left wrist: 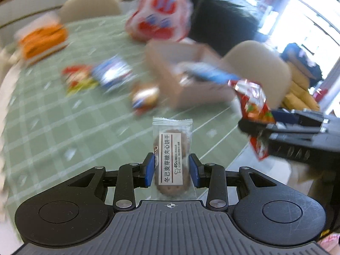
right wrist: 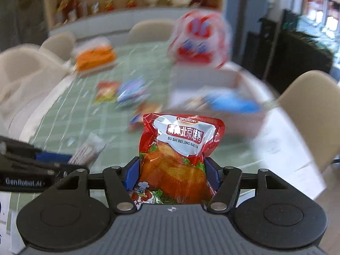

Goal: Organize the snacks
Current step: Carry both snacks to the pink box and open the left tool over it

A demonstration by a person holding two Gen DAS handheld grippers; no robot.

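Your left tongs (left wrist: pixel 172 170) are clamped on a clear-wrapped biscuit packet (left wrist: pixel 171 148), which stands upright between the blue pads (left wrist: pixel 148 171) and rises above them, lifted off the green checked desk (left wrist: pixel 53 127). Your right tongs (right wrist: pixel 172 175) grip a red roast-duck snack pouch (right wrist: pixel 180 155) by its lower half, its top leaning a little to the right. Ahead of both, blurred, a cardboard box (left wrist: pixel 191 80) sits on the desk with a blue packet (left wrist: pixel 212 74) sticking out of it. Left of the box lie several small loose packets (left wrist: pixel 110 74); an orange bag (left wrist: pixel 42 40) and a large red-and-white bag (left wrist: pixel 159 14) are farther back.
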